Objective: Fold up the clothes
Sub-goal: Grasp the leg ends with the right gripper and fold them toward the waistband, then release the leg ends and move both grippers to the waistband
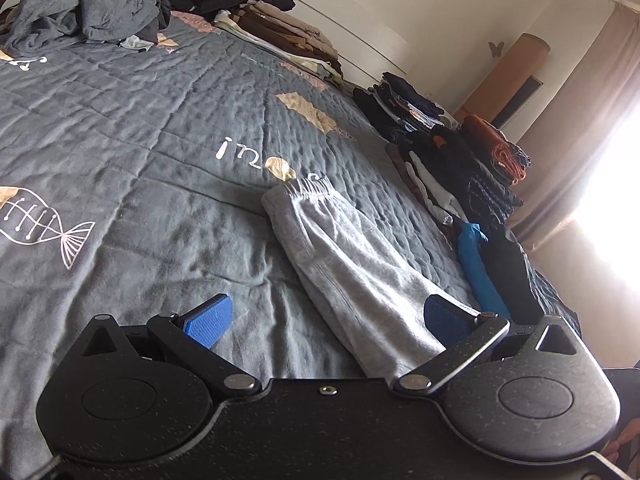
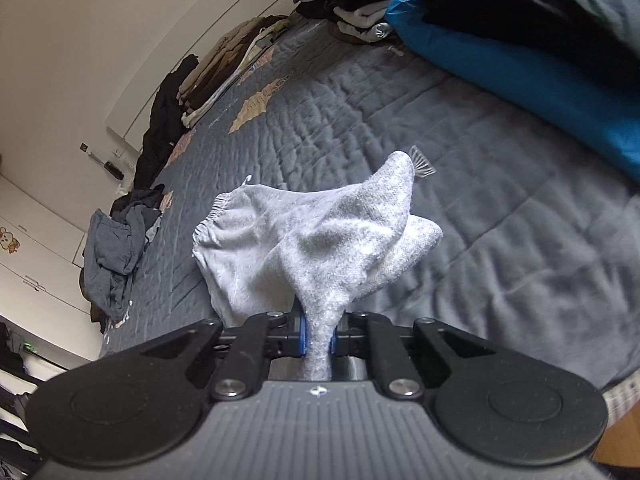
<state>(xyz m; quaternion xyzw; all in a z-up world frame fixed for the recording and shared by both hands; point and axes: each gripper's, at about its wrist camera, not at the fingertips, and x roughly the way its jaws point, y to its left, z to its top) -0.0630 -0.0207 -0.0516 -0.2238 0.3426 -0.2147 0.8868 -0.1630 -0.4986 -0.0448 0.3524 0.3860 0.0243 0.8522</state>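
The grey sweatpants (image 1: 344, 256) lie on the bed (image 1: 140, 152), soft, light and floppy. The right claw (image 2: 318, 338) pinches one bunched end; the left claw (image 1: 328, 320) stands wide apart, holding nothing. The elastic waistband (image 2: 216, 210) seems the firmest place to grip.

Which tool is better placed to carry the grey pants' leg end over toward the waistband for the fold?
Right. The right tool is already shut on the grey pants, lifting their end off the quilt. The left tool is open, holding nothing.
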